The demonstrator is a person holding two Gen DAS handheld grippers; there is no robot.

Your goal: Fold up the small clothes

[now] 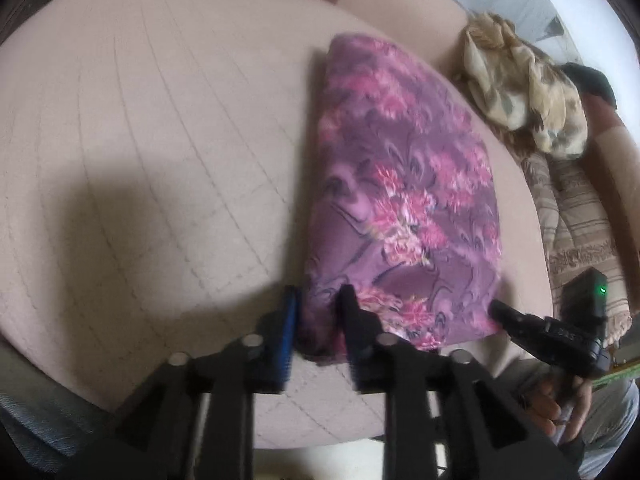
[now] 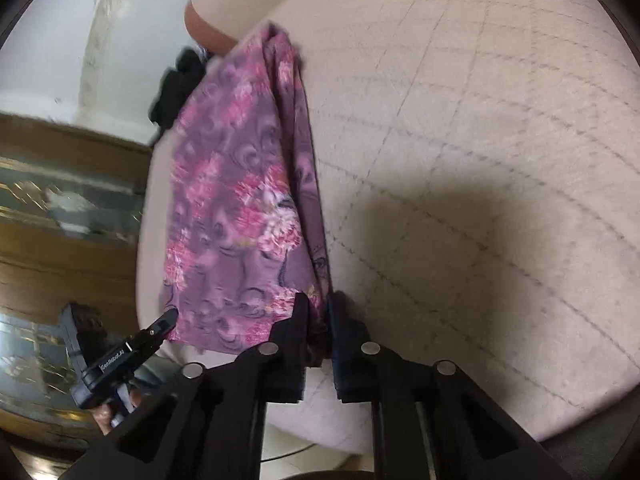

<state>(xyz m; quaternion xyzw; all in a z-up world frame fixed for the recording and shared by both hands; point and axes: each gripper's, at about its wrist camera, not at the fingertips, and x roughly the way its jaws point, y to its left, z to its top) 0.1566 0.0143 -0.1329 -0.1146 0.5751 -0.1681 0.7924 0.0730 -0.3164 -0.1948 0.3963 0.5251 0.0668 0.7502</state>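
The bed (image 1: pixel 140 140) carried a beige quilted cover with stitched lines in a grid; its texture was soft and matte. The cloth (image 1: pixel 404 200) lay on it near the front edge, a thin purple fabric with a pink flower print, folded to a long shape with one rounded side. At the far right corner of the bed, a crumpled cream scarf (image 1: pixel 520 84) sat on a striped brown pillow (image 1: pixel 576 216). The left gripper (image 1: pixel 318 308) was clenched on the near corner of the cloth, the fabric bunched between its black fingers. The right gripper (image 2: pixel 318 312) was clamped on the other near corner, where the layers were gathered thick.
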